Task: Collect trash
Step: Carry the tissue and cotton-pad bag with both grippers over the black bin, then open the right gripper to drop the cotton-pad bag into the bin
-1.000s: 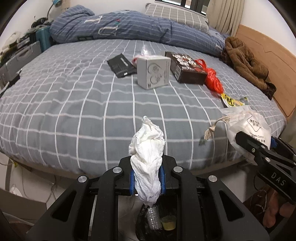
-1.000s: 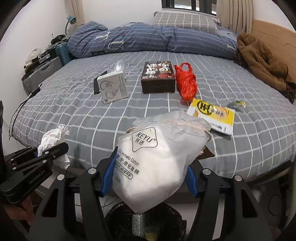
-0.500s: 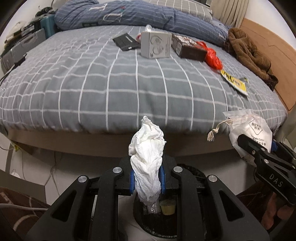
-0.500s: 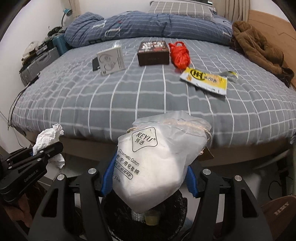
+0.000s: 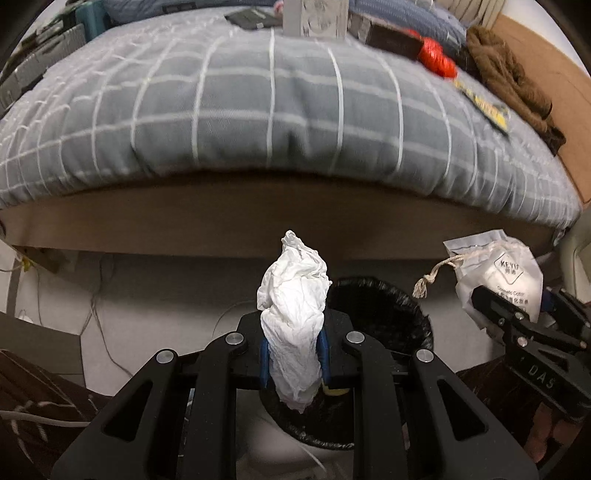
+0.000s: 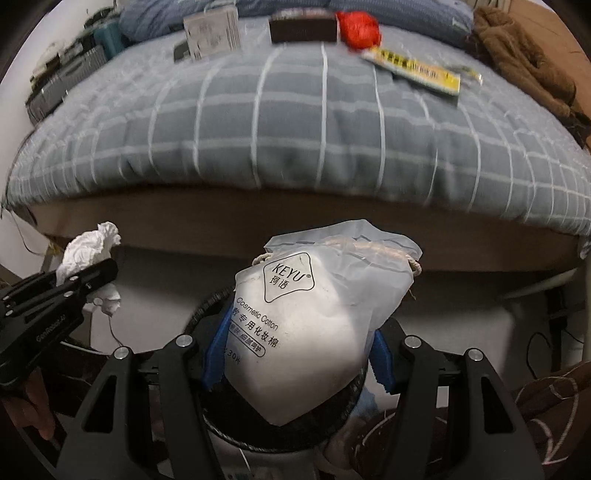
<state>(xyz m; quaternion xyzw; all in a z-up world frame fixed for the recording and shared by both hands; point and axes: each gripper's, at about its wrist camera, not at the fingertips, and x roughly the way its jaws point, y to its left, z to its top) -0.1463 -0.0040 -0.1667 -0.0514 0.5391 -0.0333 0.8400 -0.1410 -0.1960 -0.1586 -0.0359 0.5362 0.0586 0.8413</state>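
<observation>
My left gripper (image 5: 293, 363) is shut on a crumpled white tissue (image 5: 293, 295) and holds it over a black-lined trash bin (image 5: 384, 314) on the floor. My right gripper (image 6: 297, 360) is shut on a white cosmetic cotton bag (image 6: 317, 317) with a drawstring, above the same bin (image 6: 280, 435). The bag also shows at the right of the left wrist view (image 5: 495, 273). The tissue shows at the left of the right wrist view (image 6: 88, 251). More trash lies on the bed: a red plastic bag (image 6: 360, 26), a yellow packet (image 6: 413, 68), a dark box (image 6: 303, 26) and a white box (image 6: 212, 31).
The bed with a grey checked cover (image 5: 273, 110) fills the upper half, its wooden frame (image 5: 258, 218) just beyond the bin. A brown jacket (image 5: 513, 77) lies at the bed's right side. Cables (image 5: 99, 295) run along the floor at left.
Both grippers have dropped from bed height down to below the mattress edge, still holding the tissue and the bag. The bin now shows more fully beneath them.
</observation>
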